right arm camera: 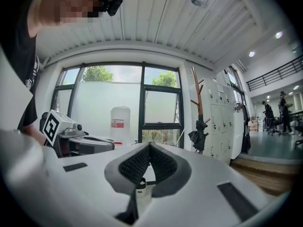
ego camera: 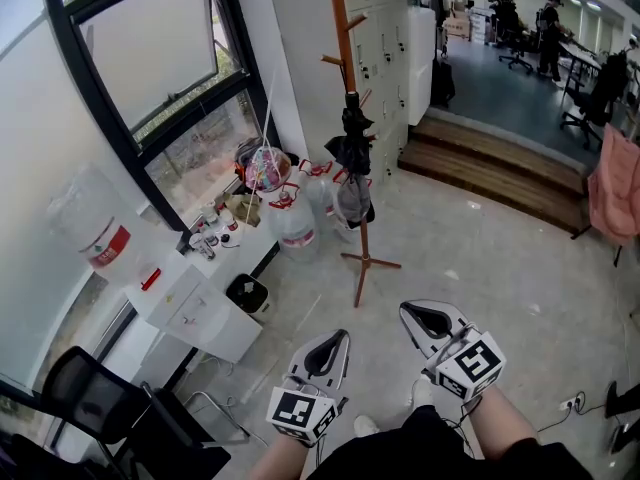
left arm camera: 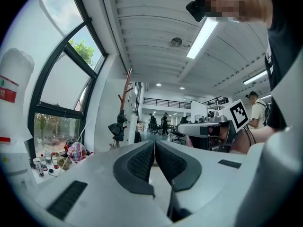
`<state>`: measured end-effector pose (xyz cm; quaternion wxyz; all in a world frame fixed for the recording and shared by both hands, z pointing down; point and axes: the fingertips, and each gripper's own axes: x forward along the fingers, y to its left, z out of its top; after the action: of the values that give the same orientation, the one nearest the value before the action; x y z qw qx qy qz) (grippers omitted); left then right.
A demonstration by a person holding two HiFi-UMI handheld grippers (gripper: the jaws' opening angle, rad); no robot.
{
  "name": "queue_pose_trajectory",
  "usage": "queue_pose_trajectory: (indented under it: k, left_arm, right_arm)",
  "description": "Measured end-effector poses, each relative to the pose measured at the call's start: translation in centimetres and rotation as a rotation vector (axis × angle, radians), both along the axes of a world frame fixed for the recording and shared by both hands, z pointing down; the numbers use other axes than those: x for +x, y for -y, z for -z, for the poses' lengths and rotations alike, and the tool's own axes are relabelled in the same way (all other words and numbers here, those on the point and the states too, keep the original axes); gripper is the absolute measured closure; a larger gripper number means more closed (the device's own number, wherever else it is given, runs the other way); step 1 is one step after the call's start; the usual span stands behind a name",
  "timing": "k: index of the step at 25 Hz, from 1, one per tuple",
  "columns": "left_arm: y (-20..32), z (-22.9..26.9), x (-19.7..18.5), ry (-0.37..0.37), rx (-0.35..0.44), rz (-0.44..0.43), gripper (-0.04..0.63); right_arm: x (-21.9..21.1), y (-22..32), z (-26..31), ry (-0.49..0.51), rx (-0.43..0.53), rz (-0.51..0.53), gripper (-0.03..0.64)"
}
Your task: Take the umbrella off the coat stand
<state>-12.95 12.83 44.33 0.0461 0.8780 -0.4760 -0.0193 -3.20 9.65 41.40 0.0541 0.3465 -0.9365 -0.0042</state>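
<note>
Grey floor (ego camera: pixel 500 268) stretches between you and the wooden coat stand (ego camera: pixel 343 28) in the window corner, where the black umbrella (ego camera: pixel 352 153) hangs folded against the pole, just beside the water jugs (ego camera: pixel 295 223) near its foot. You hold the left gripper (ego camera: pixel 338 336) and the right gripper (ego camera: pixel 410 312) low in front of you, well apart from the stand, each with its jaws pressed together and nothing between them. By the look of it the task has not begun: the approach, the grip and the lift off the stand are all left to do.
</note>
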Motion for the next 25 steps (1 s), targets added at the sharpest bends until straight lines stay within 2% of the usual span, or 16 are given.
queue_pose_trajectory:
  k: [15, 25]
  left_arm:
    - [1.0, 0.6, -1.3, 0.003, 0.013, 0.043, 0.577]
    - [4.7, 0.9, 0.5, -0.002, 0.009, 0.054, 0.577]
  right_arm:
    - [-0.9, 2.3, 1.5, 0.019, 0.028, 0.022, 0.563]
    - [1.2, 6.8, 2.5, 0.027, 0.042, 0.026, 0.563]
